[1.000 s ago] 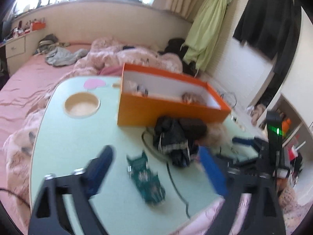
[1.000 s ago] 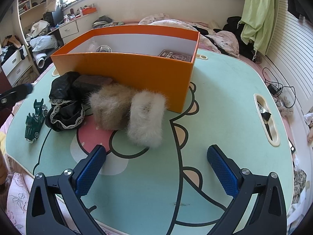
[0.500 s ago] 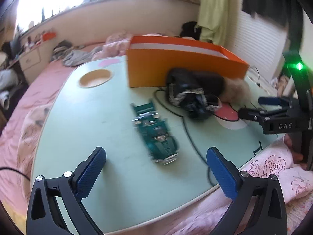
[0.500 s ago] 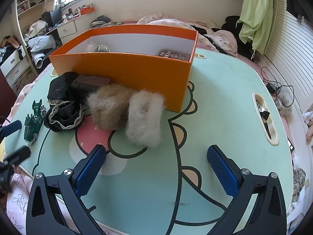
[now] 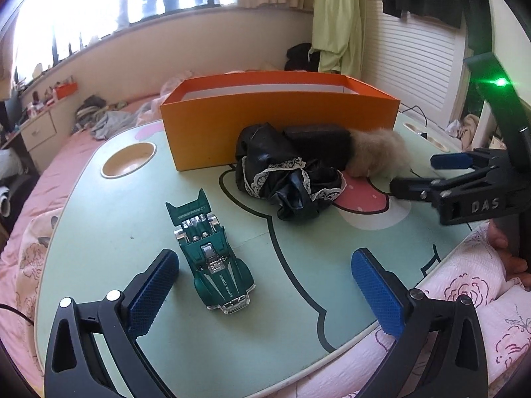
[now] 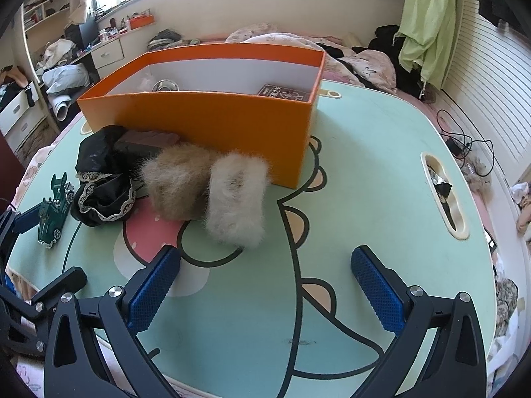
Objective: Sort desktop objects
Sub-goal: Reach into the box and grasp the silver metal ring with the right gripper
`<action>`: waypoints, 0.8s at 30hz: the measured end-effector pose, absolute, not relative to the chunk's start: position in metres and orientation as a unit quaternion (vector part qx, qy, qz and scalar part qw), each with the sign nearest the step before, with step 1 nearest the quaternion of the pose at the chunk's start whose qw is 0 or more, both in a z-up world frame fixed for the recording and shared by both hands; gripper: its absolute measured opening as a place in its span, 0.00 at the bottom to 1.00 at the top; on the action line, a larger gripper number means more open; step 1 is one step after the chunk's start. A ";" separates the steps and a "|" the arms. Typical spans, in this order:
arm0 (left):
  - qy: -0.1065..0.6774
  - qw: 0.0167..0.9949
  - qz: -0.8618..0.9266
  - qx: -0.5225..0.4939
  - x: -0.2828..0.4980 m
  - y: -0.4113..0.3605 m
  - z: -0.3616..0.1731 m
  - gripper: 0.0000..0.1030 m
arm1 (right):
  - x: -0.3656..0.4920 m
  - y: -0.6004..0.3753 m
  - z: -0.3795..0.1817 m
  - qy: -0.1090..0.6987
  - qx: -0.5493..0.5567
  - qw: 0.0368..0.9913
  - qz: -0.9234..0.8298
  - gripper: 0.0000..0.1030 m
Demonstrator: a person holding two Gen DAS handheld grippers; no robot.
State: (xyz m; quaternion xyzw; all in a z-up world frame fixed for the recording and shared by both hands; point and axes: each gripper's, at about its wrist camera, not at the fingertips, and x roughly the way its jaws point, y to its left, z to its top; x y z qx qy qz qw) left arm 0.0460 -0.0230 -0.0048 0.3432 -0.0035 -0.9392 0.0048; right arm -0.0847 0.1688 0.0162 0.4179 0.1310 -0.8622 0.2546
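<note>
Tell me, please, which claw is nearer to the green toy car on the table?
Left. The left claw is open right at the green toy car, whose front end sits just beyond its fingertips. The right claw is open farther along the table edge, in front of the pale furry items.

Before you on the table (image 6: 381, 152), box (image 6: 212, 122) at the back, cloth (image 6: 99, 179) and two fur pieces (image 6: 205, 185) against its front, car (image 5: 212, 262) left of the cloth.

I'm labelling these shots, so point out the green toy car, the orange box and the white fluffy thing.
green toy car (image 5: 212, 258): left wrist view, on its roof.
orange box (image 6: 212, 122): right wrist view, on its front wall.
white fluffy thing (image 6: 237, 199): right wrist view, on its middle.
</note>
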 end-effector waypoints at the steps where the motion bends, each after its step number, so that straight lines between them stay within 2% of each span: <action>1: -0.004 0.005 -0.939 0.343 0.044 -0.019 -0.006 1.00 | -0.083 0.171 0.018 0.127 0.412 0.254 -0.866 0.99; 3: -0.004 0.005 -0.940 0.342 0.044 -0.018 -0.006 1.00 | -0.079 0.176 0.026 0.119 0.393 0.255 -0.876 0.99; 6: -0.004 0.004 -0.940 0.340 0.044 -0.018 -0.007 1.00 | -0.071 0.183 0.039 0.104 0.364 0.266 -0.886 0.92; 9: -0.004 0.003 -0.941 0.338 0.044 -0.018 -0.008 1.00 | -0.075 0.183 0.055 0.081 0.362 0.292 -0.881 0.80; 11: -0.004 0.003 -0.941 0.337 0.045 -0.018 -0.009 1.00 | -0.089 0.177 0.068 0.056 0.383 0.314 -0.867 0.66; 14: -0.004 0.001 -0.942 0.335 0.045 -0.018 -0.010 1.00 | -0.118 0.158 0.090 0.021 0.412 0.348 -0.842 0.53; 18: -0.003 -0.001 -0.943 0.332 0.046 -0.020 -0.010 1.00 | -0.157 0.109 0.099 0.007 0.452 0.367 -0.813 0.52; 22: -0.003 -0.002 -0.944 0.329 0.047 -0.020 -0.010 1.00 | -0.197 0.059 0.085 -0.031 0.522 0.375 -0.766 0.52; 24: -0.002 -0.004 -0.945 0.327 0.047 -0.021 -0.011 1.00 | -0.209 0.041 0.077 -0.025 0.538 0.362 -0.761 0.52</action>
